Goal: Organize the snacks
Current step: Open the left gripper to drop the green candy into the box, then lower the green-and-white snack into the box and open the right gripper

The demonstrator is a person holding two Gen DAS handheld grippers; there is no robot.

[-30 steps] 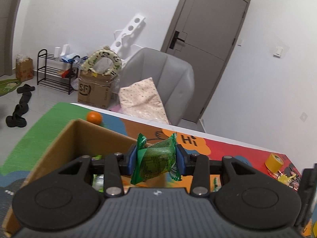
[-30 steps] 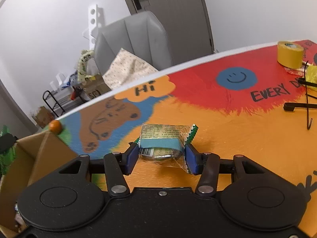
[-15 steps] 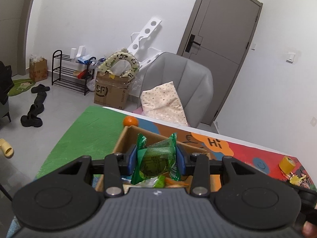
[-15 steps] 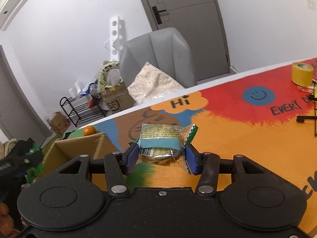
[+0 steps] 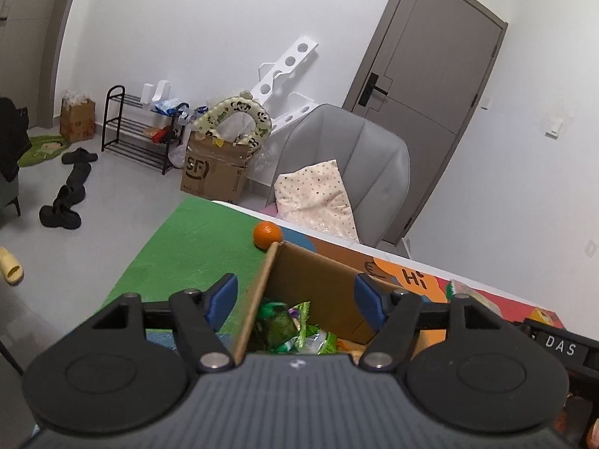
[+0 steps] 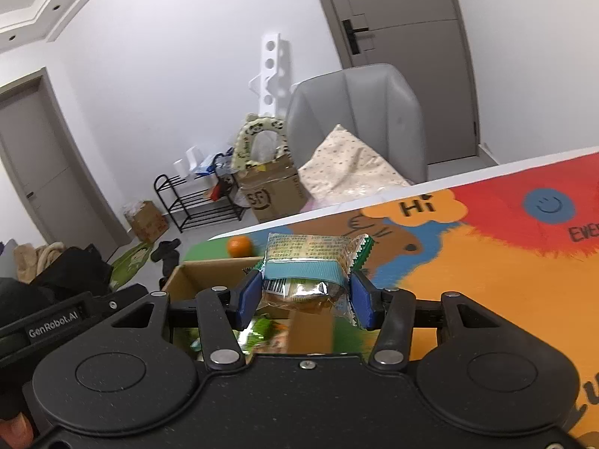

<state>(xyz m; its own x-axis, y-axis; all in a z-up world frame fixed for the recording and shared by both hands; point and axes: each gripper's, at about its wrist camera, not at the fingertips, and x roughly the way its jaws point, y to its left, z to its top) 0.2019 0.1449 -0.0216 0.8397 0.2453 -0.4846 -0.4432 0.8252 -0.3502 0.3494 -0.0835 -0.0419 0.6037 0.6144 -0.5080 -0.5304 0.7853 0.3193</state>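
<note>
Left wrist view: our left gripper (image 5: 295,295) now gapes empty, green packet dropped into the brown cardboard box (image 5: 318,280); our right gripper (image 6: 305,301) clamps a foil-wrapped snack packet (image 6: 310,262).

Your left gripper (image 5: 295,296) has opened, and its green foil snack packet (image 5: 279,323) now lies inside the brown cardboard box (image 5: 318,277). Your right gripper (image 6: 306,295) has carried its pale wrapped snack (image 6: 310,262) over that box.

Both wrist views above box (image 5: 314,280)

Wrapped snack (image 6: 312,262) above snack-filled cardboard box (image 5: 318,280)
</note>
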